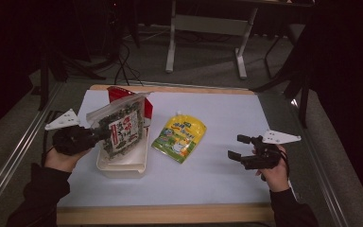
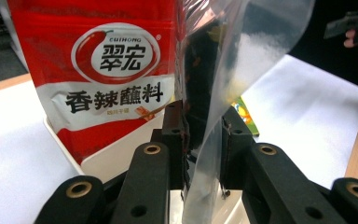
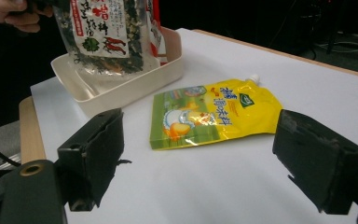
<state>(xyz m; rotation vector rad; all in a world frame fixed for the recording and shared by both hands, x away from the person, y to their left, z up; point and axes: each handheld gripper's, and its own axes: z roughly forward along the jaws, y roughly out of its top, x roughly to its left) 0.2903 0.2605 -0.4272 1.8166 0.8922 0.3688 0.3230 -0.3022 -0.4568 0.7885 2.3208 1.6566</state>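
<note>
While left gripper [image 1: 105, 134] clamping clear snack bag [image 1: 121, 126], right gripper [image 1: 238, 147] agape: red "CUIHONG" pouch [image 2: 107, 65] behind.

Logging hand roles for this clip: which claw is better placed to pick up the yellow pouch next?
Probably the right claw. Its jaws stand open, holding nothing, and face the yellow pouch lying flat on the table. The left claw is shut on the clear snack bag over the cream tray.
</note>
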